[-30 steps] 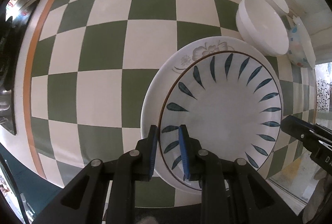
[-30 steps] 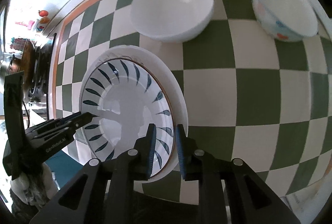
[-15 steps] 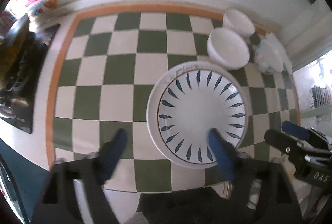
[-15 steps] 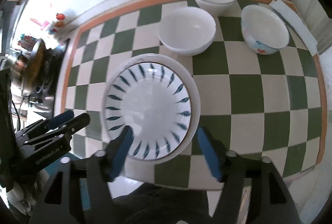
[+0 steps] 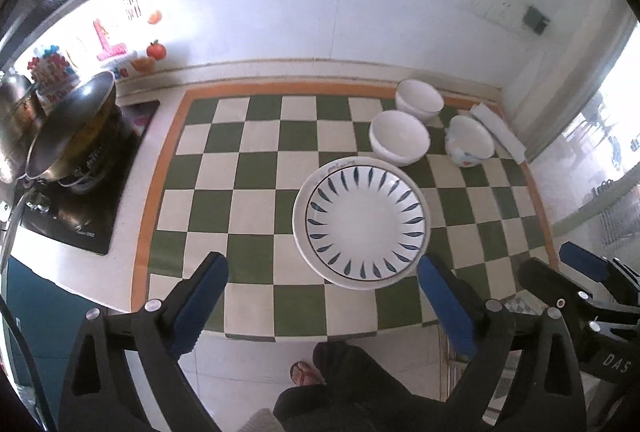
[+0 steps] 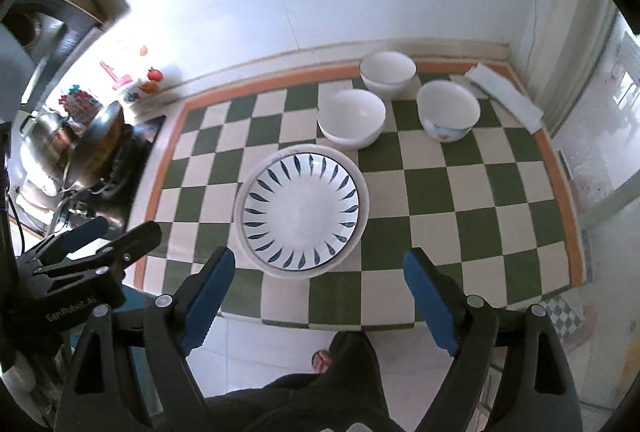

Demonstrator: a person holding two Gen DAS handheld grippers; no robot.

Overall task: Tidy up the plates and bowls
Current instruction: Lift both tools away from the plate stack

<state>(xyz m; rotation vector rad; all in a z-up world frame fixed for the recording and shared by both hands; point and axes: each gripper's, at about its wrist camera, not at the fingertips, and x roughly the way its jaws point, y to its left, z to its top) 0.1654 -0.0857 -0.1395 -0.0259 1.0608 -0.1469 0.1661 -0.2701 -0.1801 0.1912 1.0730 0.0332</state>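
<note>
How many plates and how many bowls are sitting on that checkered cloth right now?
Plates: 2, a leaf-patterned plate stacked on a larger white plate.
Bowls: 3, two plain white ones and one with coloured spots.
Total: 5 dishes.
</note>
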